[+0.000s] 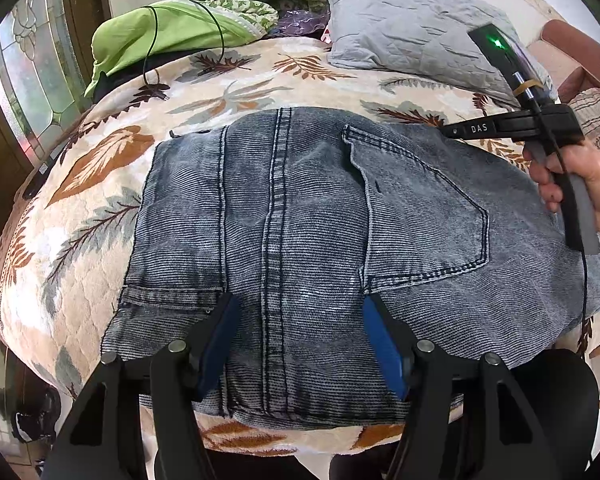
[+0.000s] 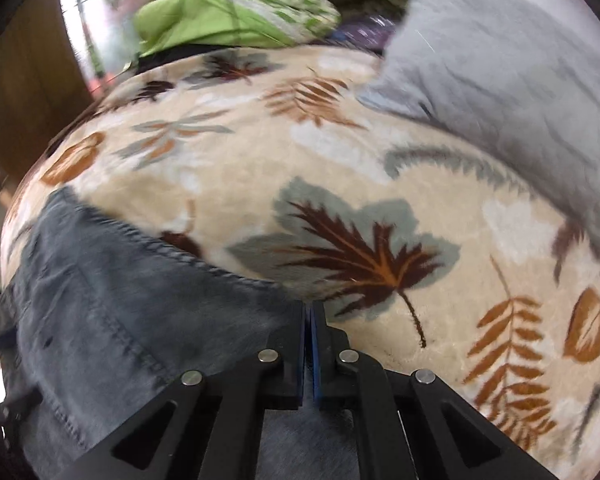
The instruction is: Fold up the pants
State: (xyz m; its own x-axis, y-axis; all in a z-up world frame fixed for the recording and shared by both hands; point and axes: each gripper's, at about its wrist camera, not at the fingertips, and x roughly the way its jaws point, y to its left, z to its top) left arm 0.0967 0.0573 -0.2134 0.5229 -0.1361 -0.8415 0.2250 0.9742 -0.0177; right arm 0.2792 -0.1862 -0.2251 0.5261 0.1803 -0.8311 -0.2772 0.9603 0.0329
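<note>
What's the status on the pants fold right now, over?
Left gripper open, hovering over the jeans. Right gripper shut at the jeans' edge; a pinch can't be confirmed. Jeans lie folded on the leaf-print blanket. Nothing in the way.

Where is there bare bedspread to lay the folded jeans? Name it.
Bare bedspread lies between the jeans and the grey pillow, and left of the jeans toward the bed edge. The far end is crowded: green bedding, cable, pillow.
</note>
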